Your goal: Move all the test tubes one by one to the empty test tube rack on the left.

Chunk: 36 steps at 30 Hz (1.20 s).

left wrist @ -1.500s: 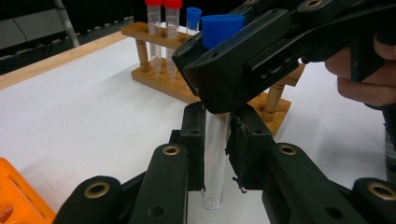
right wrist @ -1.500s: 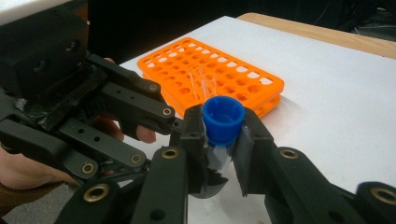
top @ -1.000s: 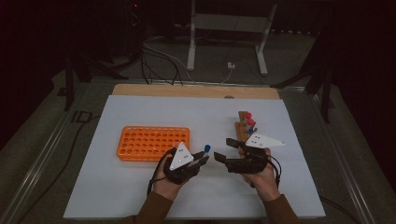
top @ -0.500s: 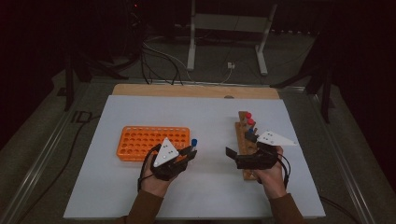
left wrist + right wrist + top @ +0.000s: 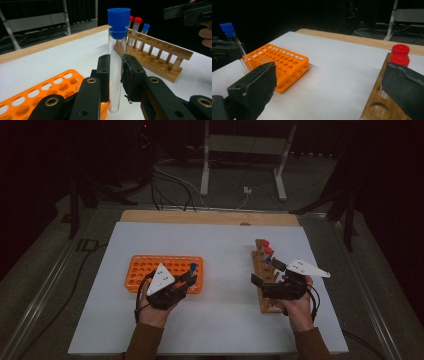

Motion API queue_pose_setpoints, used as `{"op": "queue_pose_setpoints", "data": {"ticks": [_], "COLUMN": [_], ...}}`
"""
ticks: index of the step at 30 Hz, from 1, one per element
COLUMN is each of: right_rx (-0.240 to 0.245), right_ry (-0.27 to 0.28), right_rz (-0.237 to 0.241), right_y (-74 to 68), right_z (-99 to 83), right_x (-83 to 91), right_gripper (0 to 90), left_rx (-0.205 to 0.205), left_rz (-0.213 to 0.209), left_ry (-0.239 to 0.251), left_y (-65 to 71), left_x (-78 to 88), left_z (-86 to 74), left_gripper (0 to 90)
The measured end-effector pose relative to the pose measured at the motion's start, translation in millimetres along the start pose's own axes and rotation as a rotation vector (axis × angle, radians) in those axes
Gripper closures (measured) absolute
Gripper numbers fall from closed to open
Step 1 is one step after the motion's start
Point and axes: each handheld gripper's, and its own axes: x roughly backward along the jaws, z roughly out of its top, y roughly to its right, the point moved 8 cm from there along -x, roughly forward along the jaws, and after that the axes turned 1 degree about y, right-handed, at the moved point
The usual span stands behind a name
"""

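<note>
White tabletop, dark room — left gripper (image 5: 115, 75) clamped on blue-capped tube (image 5: 116, 62) just over orange rack (image 5: 164, 271), right gripper (image 5: 267, 272) jaws just opened, empty, by wooden rack (image 5: 265, 285) — tilted tube may miss a hole.

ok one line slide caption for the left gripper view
Left gripper clamps a clear blue-capped test tube between orange plastic rack and wooden rack.

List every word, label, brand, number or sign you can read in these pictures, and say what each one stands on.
No readable text anywhere.
Blue-capped test tube in the left gripper: bare glass, no label or scale marks.
Orange rack: no lettering that can be made out.
Wooden rack and its capped tubes: no writing.
Grey plates on the grippers: plain dots, no characters.
</note>
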Motion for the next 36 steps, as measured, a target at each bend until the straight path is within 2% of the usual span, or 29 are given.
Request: {"op": "queue_pose_setpoints", "data": {"ticks": [5,9,25,30,36], "right_rx": [-0.004,-0.005,-0.007,-0.007,-0.005], "right_ry": [0.007,0.015,0.021,0.021,0.02], "right_rz": [-0.004,-0.009,-0.012,-0.012,-0.014], "right_y": [1.8,3.7,5.9,5.8,7.1], "right_z": [1.0,2.2,3.1,3.0,2.5], "right_x": [2.0,3.9,5.7,5.8,6.0], "right_gripper": [0.0,0.0,0.0,0.0,0.0], "left_rx": [0.016,0.019,0.005,0.038,0.038], "left_rz": [0.018,0.053,0.172,0.176,0.167], "left_ry": [0.009,0.004,-0.039,-0.042,-0.101], "left_y": [-11.9,-19.9,-42.0,-47.3,-47.6], "left_x": [7.9,8.6,-8.9,-14.2,-16.7], "left_z": [-0.7,-5.3,-31.5,-38.2,-48.0], "left_gripper": [76.9,76.9,76.9,76.9,76.9]}}
